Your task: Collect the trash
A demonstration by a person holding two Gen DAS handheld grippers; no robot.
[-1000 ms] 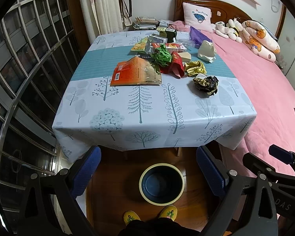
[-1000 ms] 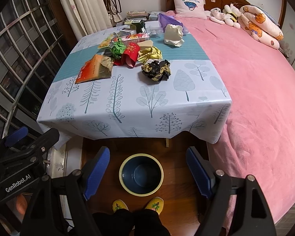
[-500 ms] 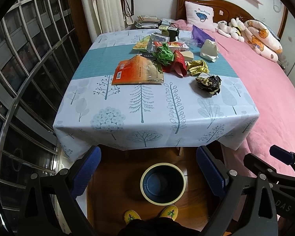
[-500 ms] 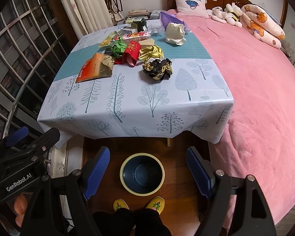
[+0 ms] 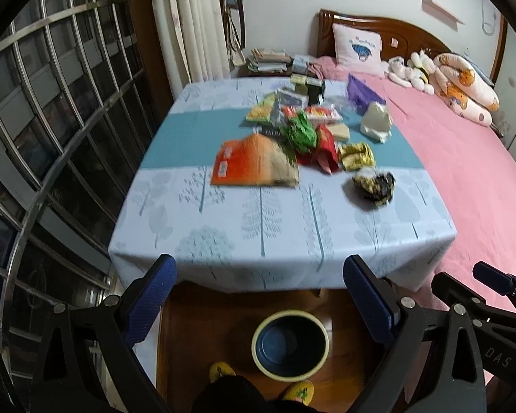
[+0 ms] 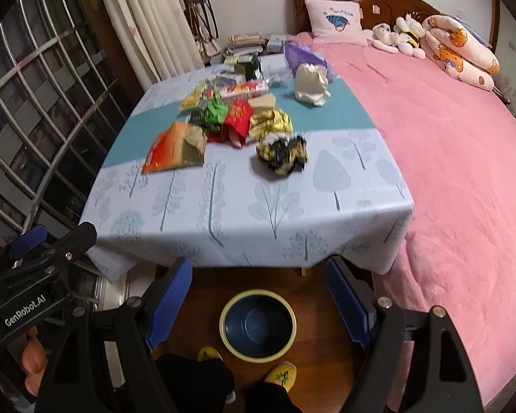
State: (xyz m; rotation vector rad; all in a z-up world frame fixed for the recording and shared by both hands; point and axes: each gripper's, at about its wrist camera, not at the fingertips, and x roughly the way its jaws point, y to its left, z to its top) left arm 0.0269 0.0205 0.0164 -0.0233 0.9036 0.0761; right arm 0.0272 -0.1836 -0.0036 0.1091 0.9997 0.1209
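Bedroom, wood floor (image 5: 196,337) nearest, seen from above at a slant. Both views slightly blurred.

Left gripper (image 5: 258,296): jaws spread wide, blue pads bare, nothing held. Right gripper (image 6: 258,296): same, spread and empty. Each hangs short of the table's near edge, over the floor. In the right view the left gripper's body sits at 8 o'clock; in the left view the right gripper's body sits at 4 o'clock.

Bin (image 6: 258,323): round, pale rim, dark blue inside, on the floor between the pads, just past two yellow slippers (image 6: 281,373) at 6 o'clock.

Table (image 5: 258,241): pale cloth with tree print, teal band across the middle. Near half bare.

Trash, mid-table to far:
- black-and-gold wad (image 6: 282,151), nearest, toward 1 o'clock of centre
- orange packet (image 6: 175,148), flat, toward 11 o'clock
- gold wrapper (image 6: 271,121), touching or just beside the red wrapper (image 6: 237,118)
- green wad (image 6: 215,110) against the red one
- cream wad (image 6: 311,84) apart, at the bed side
- small boxes and packets behind, too blurred to sort

Pink bed (image 6: 447,158) along the right, pillow (image 6: 335,20) and soft toys (image 6: 397,36) at the headboard. Window grille (image 5: 51,130) at 9 o'clock.
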